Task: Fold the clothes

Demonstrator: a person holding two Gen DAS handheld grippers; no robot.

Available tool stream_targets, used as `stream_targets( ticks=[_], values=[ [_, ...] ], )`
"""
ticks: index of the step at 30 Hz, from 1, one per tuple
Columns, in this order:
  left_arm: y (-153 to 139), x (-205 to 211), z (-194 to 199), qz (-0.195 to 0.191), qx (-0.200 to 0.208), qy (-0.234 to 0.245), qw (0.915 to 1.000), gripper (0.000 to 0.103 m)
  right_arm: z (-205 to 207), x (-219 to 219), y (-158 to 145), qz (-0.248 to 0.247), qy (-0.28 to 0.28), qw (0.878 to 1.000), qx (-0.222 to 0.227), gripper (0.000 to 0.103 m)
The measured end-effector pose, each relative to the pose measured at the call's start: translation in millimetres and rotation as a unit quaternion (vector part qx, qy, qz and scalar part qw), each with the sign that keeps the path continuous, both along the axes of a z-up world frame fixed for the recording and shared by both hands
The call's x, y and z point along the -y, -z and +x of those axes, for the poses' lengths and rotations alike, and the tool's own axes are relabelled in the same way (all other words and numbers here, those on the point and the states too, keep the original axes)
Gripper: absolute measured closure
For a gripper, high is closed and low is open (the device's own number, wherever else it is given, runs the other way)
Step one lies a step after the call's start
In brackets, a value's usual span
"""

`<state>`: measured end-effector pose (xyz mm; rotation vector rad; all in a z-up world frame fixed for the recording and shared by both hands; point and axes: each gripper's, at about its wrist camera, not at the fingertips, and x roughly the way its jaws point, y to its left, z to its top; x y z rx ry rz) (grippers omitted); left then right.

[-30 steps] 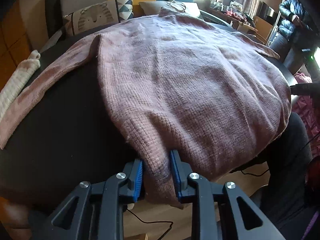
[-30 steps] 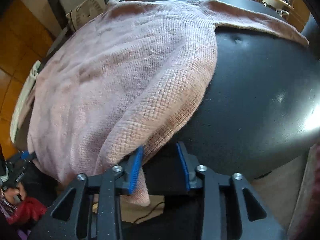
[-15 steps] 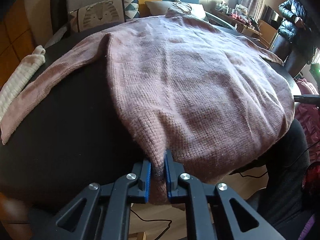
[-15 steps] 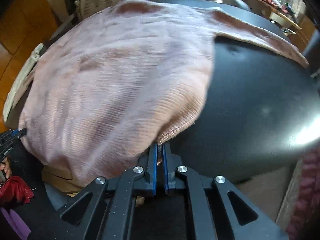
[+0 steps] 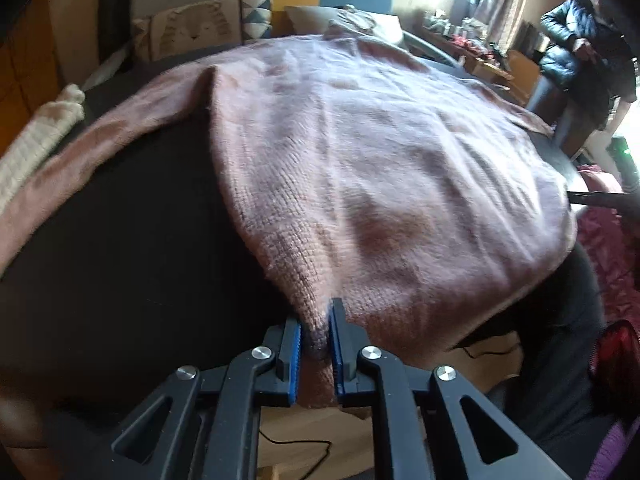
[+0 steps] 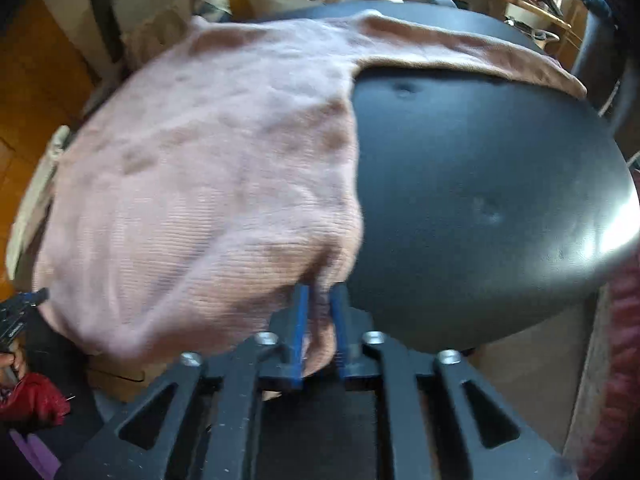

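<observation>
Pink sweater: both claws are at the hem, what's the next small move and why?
Probably lift both hem corners together and carry them toward the collar. The left claw and right claw each pinch a corner of the pink sweater, which lies flat on the black table with sleeves spread, hem hanging over the near edge.

A home living room: patterned cushions (image 5: pixel 208 28) on a sofa, curtains (image 5: pixel 504 0) by a bright window.
</observation>
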<state>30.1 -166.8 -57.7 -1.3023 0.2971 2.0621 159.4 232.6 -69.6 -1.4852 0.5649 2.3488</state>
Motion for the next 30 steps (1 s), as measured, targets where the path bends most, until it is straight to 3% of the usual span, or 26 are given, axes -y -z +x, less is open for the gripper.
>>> stream_targets(
  ticks=[1, 3, 6, 9, 14, 15, 16, 17, 19, 23, 30],
  values=[
    [1, 0, 1, 0.003, 0.006, 0.003, 1.0, 0.091, 2, 1, 0, 0.002, -0.001, 1.0, 0.0, 0.062],
    [4, 1, 3, 0.006, 0.011, 0.009, 0.9999, 0.09, 7, 1, 4, -0.013, 0.015, 1.0, 0.007, 0.053],
    [5, 1, 9, 0.0, 0.018, 0.026, 0.9995, 0.09, 12, 7, 12, -0.05, 0.008, 0.999, 0.01, 0.053],
    [12, 3, 18, -0.017, 0.025, 0.044, 0.9986, 0.089, 4, 17, 17, -0.024, -0.015, 0.999, 0.028, 0.053],
    [24, -1, 24, -0.02, 0.042, 0.057, 0.9973, 0.089, 2, 22, 26, -0.045, -0.006, 0.999, 0.03, 0.047],
    [24, -2, 25, -0.022, 0.039, 0.058, 0.9973, 0.089, 1, 24, 26, -0.042, -0.006, 0.999, 0.029, 0.054],
    [22, -1, 26, -0.021, 0.033, 0.055, 0.9977, 0.093, 0, 27, 25, -0.038, -0.014, 0.999, 0.03, 0.084],
    [21, 0, 26, -0.019, 0.027, 0.052, 0.9981, 0.095, -1, 29, 23, -0.035, -0.022, 0.999, 0.029, 0.09],
    [13, 5, 22, -0.016, 0.009, 0.034, 0.9992, 0.096, -2, 34, 15, -0.022, -0.032, 0.999, 0.029, 0.09],
    [0, 18, 14, 0.008, 0.017, 0.011, 0.9998, 0.097, 0, 36, -2, 0.017, -0.024, 0.999, 0.042, 0.09],
    [16, 8, 22, -0.052, 0.006, 0.033, 0.9981, 0.096, -3, 35, 22, -0.011, -0.012, 0.998, 0.067, 0.086]
  ],
)
